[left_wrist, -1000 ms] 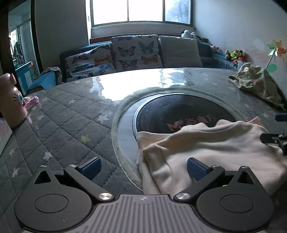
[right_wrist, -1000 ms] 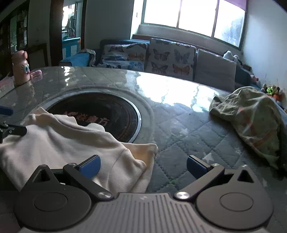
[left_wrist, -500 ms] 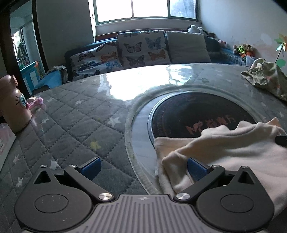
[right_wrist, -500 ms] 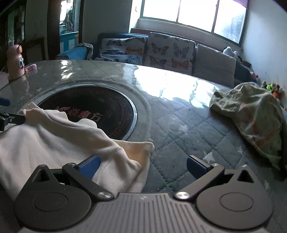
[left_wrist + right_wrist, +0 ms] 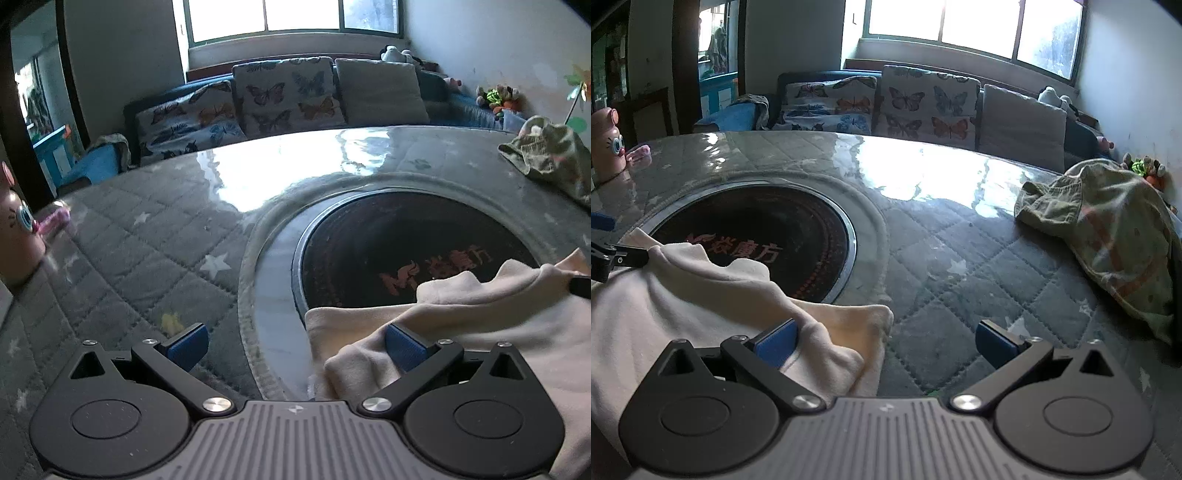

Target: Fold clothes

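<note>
Cream garment [image 5: 665, 306] overlaps dark round inset [image 5: 764, 236]; olive garment [image 5: 1115, 229] apparently apart.

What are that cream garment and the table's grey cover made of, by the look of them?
The cream garment looks like soft, matte knit cotton or fleece: it drapes in thick, rounded folds. The grey cover looks like quilted fabric with stitched diamonds and stars, apparently under a glossy clear sheet that mirrors the window.
</note>
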